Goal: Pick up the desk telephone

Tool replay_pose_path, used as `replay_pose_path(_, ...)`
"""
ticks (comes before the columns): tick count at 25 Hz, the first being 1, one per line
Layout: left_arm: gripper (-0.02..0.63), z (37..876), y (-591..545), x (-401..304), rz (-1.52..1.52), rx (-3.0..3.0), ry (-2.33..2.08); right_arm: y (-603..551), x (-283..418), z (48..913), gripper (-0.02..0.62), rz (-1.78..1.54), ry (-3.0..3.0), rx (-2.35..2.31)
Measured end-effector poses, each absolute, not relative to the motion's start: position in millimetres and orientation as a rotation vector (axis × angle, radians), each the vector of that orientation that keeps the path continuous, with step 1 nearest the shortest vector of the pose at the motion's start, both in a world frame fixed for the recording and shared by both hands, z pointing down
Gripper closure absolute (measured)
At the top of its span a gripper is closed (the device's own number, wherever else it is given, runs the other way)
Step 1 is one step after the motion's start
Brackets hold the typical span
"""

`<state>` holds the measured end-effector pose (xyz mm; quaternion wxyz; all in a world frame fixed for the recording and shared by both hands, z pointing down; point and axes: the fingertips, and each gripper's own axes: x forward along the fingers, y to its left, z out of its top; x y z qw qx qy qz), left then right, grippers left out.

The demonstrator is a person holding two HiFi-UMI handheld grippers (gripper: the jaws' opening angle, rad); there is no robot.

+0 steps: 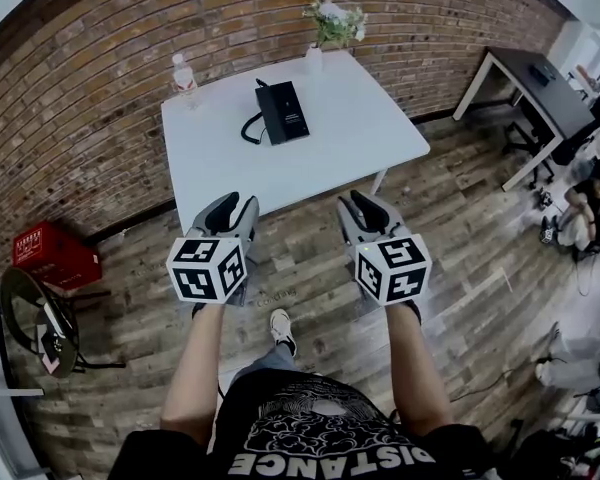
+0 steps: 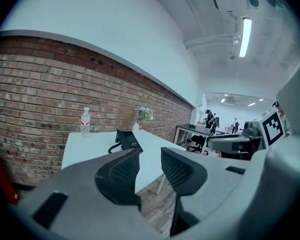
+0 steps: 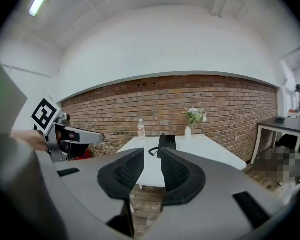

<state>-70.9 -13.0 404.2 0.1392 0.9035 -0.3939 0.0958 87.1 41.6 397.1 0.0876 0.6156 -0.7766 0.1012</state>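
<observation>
1. The telephone was found lying flat on the far half of the white table. It lay between a water bottle on the left and a vase of flowers on the right. Its curled cord lay just beside its left edge.
2. The left gripper and the right gripper were held side by side above the wooden floor, in front of the table's near edge and well apart from the telephone. Both claws were released: the jaws of each were seen partly apart, with nothing between them, and the right gap was the narrower one.
3. It was judged that the gaps might be too narrow for the body of the telephone, so the jaws could push it away instead of closing around it.
4. If only the handset were taken, the base could be dragged by the cord. This is a judgement, since the handset could not be told apart from the base.
5. The bottle or the vase could be knocked over by a wide reach.
6. The word "DISTANCE" was read, upside down, on the person's black shirt. White print was seen on the red box on the floor and on the telephone, but it was too small to be read.
</observation>
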Motion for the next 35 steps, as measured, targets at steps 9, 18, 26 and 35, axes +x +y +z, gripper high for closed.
replay_pose_path(9, 0.449, 409, -91, -74, 0.282, 2.589, -1.096, -33, 84, 398, 0.467, 0.346, -2.269, 1.835)
replay_pose_path(18, 0.417, 412, -154, -76, 0.282, 2.585, -1.061, -94, 77, 401, 0.422, 0.362, -2.245, 1.834)
replay_pose_path(26, 0.413, 416, -204, -74, 0.282, 2.586, -1.03, -143, 78, 404, 0.407, 0.377, -2.221, 1.844)
replay_pose_path(35, 0.413, 427, -238, -62, 0.306, 2.576, -0.997, -176, 88, 414, 0.402, 0.406, -2.207, 1.833)
